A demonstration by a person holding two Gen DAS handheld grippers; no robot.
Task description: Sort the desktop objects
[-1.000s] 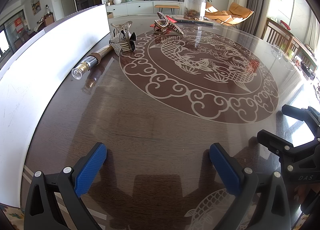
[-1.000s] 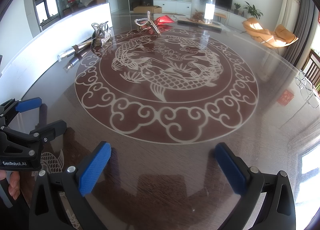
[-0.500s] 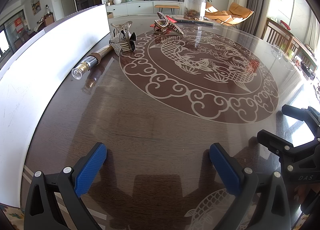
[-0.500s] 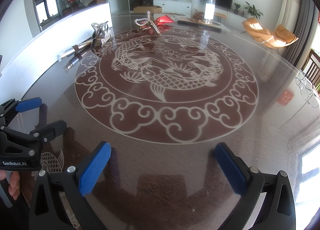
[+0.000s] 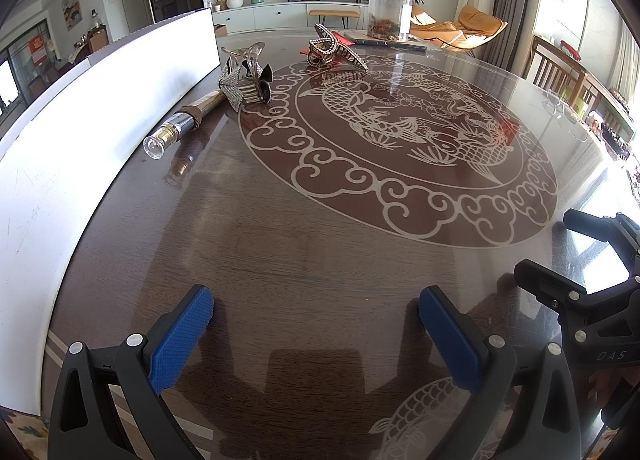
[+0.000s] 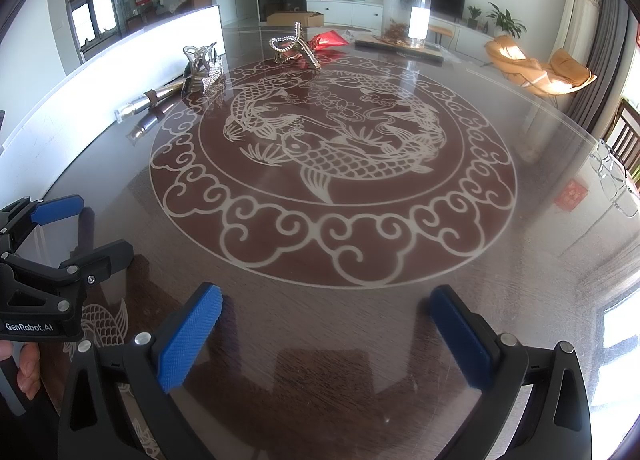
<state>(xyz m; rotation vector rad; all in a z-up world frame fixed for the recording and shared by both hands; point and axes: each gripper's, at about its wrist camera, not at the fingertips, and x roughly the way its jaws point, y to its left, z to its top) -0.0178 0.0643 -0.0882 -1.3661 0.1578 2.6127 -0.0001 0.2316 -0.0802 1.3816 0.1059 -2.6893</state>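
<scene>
**Both grippers sat empty, clutter way up ahead**

Left gripper (image 5: 316, 324) was spread wide with nothing in it, low over the glossy table (image 5: 320, 252). Same for the right gripper (image 6: 324, 324), just beside it. Far ahead and to the left lay a capped tube (image 5: 182, 126) touching a rhinestone hair claw (image 5: 248, 80); a second claw clip (image 5: 334, 50) sat further out.
</scene>
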